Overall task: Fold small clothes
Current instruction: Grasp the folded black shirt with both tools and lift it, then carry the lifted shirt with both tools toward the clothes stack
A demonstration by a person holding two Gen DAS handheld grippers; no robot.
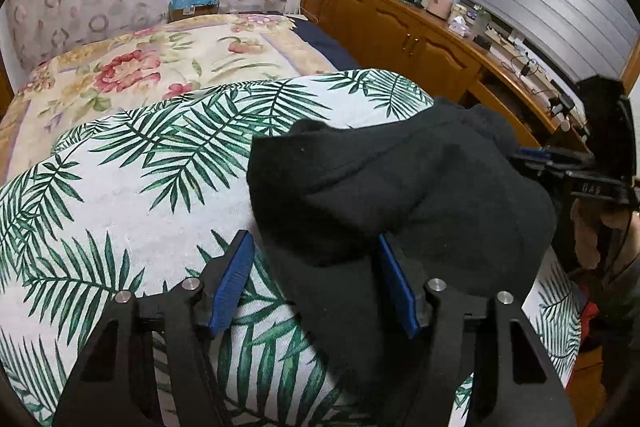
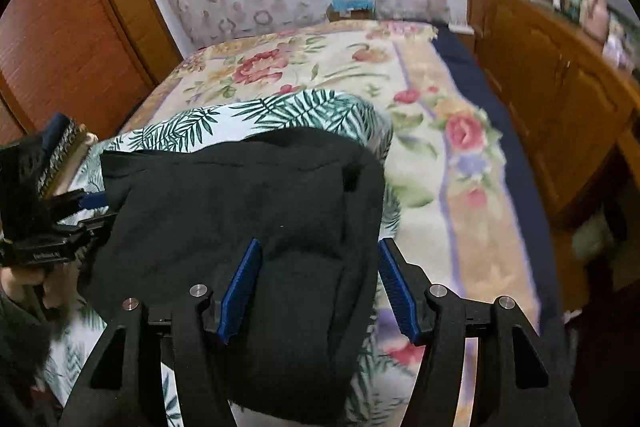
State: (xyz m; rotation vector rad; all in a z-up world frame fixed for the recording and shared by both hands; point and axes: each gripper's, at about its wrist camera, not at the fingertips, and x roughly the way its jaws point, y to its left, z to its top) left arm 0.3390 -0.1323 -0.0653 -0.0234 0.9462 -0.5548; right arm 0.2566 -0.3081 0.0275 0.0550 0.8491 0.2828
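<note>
Black garment (image 1: 400, 187) lies bunched on the palm-print cloth (image 1: 140, 195), which sits on the floral bedspread (image 2: 440, 107). It's partly folded, lumpy, edges not squared.

My left gripper (image 1: 316, 279) has jaws apart, nothing pinched; the garment's near-left edge sits between the pads without contact. Right gripper (image 2: 320, 283) is likewise spread, straddling the garment's near end, pads clear of the fabric.

The step, as I read it: regrip for the next fold. To do it well:
- I'd drop each gripper onto a corner, not mid-panel, so the fold line stays straight.
- Take only the top layer or the whole stack, deliberately; mixed layers will twist.
- Avoid pinching the palm cloth underneath.
- Lift both ends together, level.

Risk: thick fabric slipping out of a shallow pinch.
</note>
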